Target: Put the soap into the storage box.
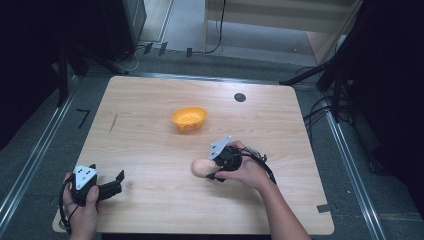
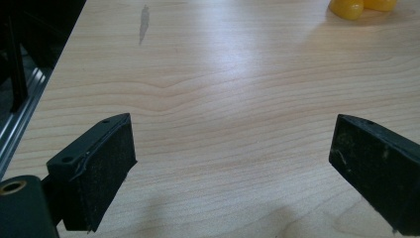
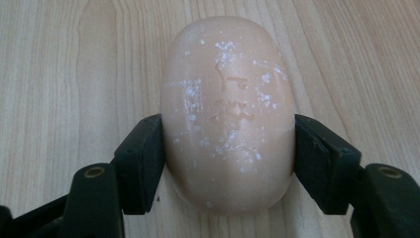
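A pale, peach-coloured egg-shaped lump (image 1: 201, 167) (image 3: 228, 114), flecked with white, lies on the wooden table (image 1: 150, 150) right of centre. My right gripper (image 1: 214, 169) (image 3: 228, 163) is shut on it, both black pads pressing its sides. An orange bowl (image 1: 189, 118) (image 2: 364, 7) stands farther back near the table's middle. Near the front left corner, my left gripper (image 1: 120, 179) (image 2: 233, 168) rests on the table, pointing toward the centre, open with nothing between its jaws.
A small black round disc (image 1: 240, 97) is set into the table near its far edge. A dark streak (image 1: 113, 123) (image 2: 144, 22) marks the wood at the left. Metal rails and cables run along the floor on both sides.
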Demonstrator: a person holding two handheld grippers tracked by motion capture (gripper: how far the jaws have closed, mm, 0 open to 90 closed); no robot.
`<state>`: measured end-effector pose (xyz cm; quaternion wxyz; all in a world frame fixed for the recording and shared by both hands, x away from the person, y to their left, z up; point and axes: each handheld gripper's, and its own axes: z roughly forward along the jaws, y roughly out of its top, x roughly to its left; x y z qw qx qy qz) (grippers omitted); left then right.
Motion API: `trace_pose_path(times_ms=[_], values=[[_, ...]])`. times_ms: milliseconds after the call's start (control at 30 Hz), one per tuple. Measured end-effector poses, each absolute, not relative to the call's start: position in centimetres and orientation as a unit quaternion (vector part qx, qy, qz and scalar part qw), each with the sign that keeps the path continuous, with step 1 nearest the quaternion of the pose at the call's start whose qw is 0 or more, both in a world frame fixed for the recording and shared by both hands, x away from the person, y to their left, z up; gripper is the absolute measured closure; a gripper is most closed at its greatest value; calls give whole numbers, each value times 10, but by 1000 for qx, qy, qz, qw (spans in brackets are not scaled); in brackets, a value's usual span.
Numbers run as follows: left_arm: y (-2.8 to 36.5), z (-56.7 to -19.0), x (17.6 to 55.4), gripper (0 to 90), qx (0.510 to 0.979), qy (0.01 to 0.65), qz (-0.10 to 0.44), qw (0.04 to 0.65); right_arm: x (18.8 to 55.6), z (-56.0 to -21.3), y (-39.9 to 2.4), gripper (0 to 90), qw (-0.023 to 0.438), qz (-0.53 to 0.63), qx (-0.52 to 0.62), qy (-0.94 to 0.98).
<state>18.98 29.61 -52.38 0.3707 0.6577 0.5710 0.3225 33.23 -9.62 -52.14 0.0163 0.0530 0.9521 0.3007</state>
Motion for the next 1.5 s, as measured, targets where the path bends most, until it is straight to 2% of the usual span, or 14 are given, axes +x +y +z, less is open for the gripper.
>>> trace_pose_path(times_ms=[467,733,1500], values=[[296,-524,190,44,658,571,321,372,338,-520,-97,340,11,299,52,953],[297,-524,190,45,657,570,320,374,346,-499,-88,340,18,301,40,953],[298,-524,189,50,656,570,317,380,387,-473,-78,339,33,294,54,954]])
